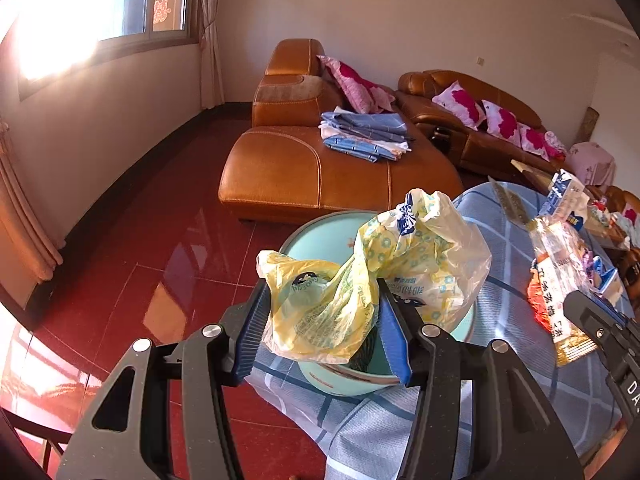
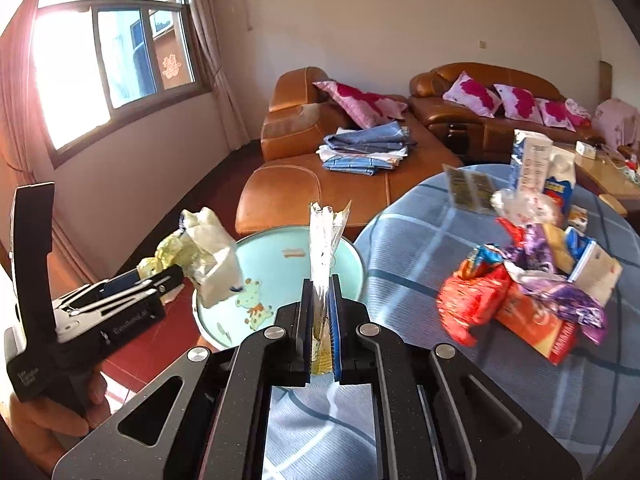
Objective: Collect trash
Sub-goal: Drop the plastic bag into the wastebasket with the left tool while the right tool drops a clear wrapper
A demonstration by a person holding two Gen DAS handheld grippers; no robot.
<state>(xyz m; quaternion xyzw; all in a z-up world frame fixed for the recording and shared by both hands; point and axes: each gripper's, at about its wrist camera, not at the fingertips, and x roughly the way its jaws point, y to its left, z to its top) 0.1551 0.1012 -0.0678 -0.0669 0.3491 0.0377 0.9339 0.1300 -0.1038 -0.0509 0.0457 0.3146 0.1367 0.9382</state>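
Note:
My left gripper (image 1: 322, 292) is shut on a crumpled yellow plastic bag (image 1: 416, 248), which bulges out above and beside the blue pads. It hangs over a light-blue basin (image 1: 320, 236) at the table's edge. The right wrist view shows the same bag (image 2: 212, 256) at the left gripper's tip (image 2: 176, 274), over the basin (image 2: 276, 272). My right gripper (image 2: 321, 284) is shut on a thin silvery wrapper (image 2: 322, 236) that stands upright between its pads, just in front of the basin. It also shows in the left wrist view (image 1: 580, 300) at the right edge.
A round table with a blue checked cloth (image 2: 420, 232) carries a heap of trash: a red wrapper (image 2: 472, 300), a purple wrapper (image 2: 568, 296), an orange box (image 2: 536, 324) and cartons (image 2: 532, 160). Behind it stands a brown leather sofa (image 2: 304, 192) with folded cloths (image 2: 360, 148).

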